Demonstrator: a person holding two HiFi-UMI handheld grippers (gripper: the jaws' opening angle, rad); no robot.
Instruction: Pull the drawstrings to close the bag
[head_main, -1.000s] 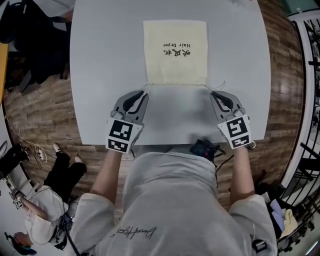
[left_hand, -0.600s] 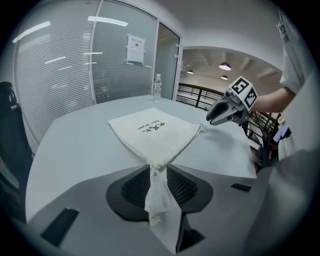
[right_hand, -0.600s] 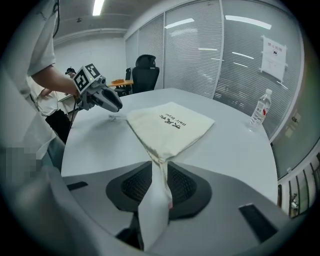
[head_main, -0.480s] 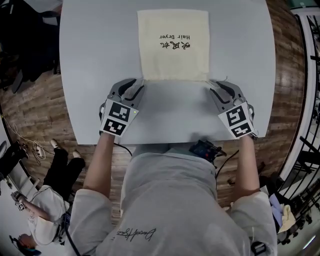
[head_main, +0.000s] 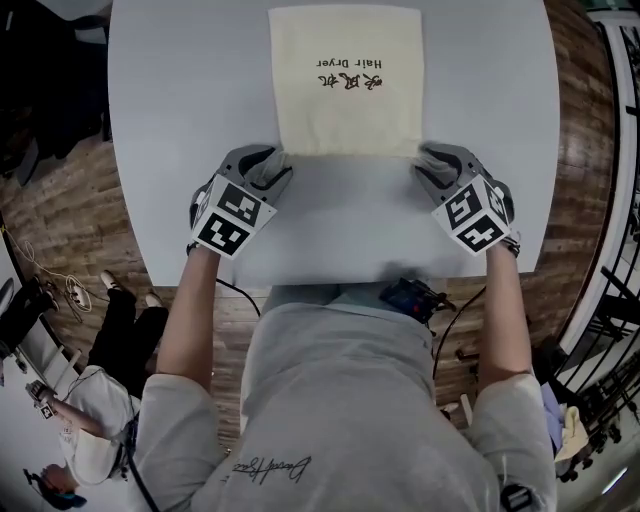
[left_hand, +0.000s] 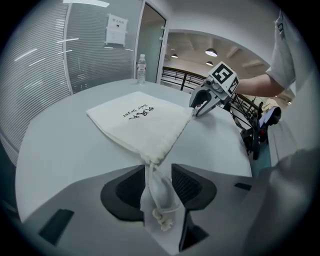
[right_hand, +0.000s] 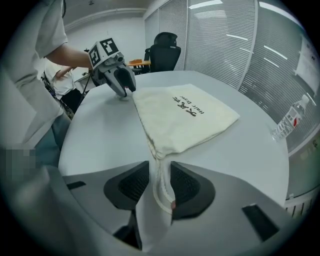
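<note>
**Both grippers open at the bag's near corners, drawstrings lying loose between the fingers**

Pale grey and round-edged, the counter (head_main: 180, 120) fills the upper part of the head view, with wood-plank floor (head_main: 60, 200) showing on either side. A cream cloth bag (head_main: 345, 110) lies flat near the middle of the counter. Its dark lettering, which includes the words "Hair Dryer", reads upside down from the person's side. The bag's near edge faces the person, and a gripper rests at each end of that edge.

The left gripper (head_main: 268, 162) points steeply down at the near left corner of the bag. Its fingers (left_hand: 125, 192) have just been opening and now stand apart. The left drawstring (left_hand: 158, 197) runs from the gathered corner down the gap between them and ends in a small knot (left_hand: 163, 221). Neither pad presses on it.

The right gripper (head_main: 430, 162) sits the same way at the near right corner. Its fingers (right_hand: 132, 187) have also just been opening and stand apart. The right drawstring (right_hand: 158, 189) lies as a loose loop on the counter between them, ungripped.

Well beyond the bag, a clear water bottle (left_hand: 141, 69) stands upright near the counter's far edge. Slatted blinds (right_hand: 225, 45) line the wall behind it. A black office chair (right_hand: 164, 50) stands past the counter in the right gripper view.
</note>
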